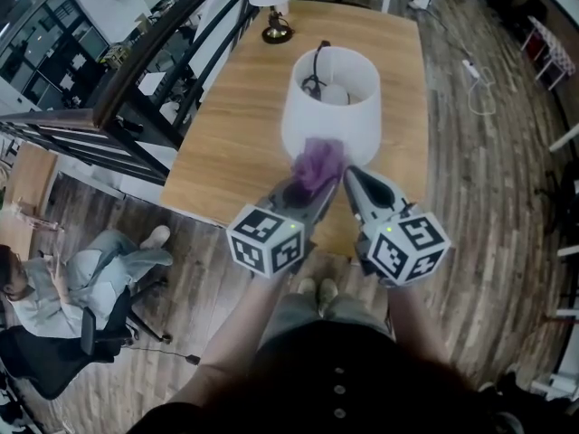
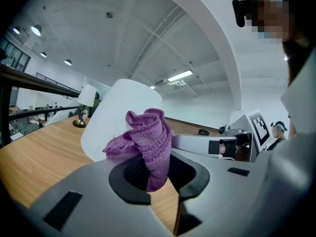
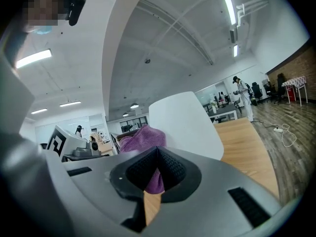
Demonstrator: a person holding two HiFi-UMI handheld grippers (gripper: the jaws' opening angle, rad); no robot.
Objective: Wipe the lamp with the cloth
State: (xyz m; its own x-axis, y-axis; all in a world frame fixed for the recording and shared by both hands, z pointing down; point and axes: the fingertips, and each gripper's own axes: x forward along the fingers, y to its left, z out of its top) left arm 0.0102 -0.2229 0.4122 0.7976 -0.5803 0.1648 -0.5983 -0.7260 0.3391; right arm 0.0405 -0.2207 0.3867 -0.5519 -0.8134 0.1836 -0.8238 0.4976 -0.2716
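Left claw (image 2: 157,168) clenched on cloth (image 2: 148,139), right claw (image 3: 157,154) also nipping it (by look); cloth at lamp (image 1: 330,98), wipe about to start; next needs cloth pressed along shade

Bright, even indoor light is coming from ceiling strip lights (image 3: 228,6), which are glaring white in both gripper views. The white lampshade (image 1: 330,107) is washing out slightly, and shadows on the counter (image 1: 226,143) are falling soft and faint. Fisheye distortion is bending every edge, and dark vignetting is rounding the gripper views' corners.
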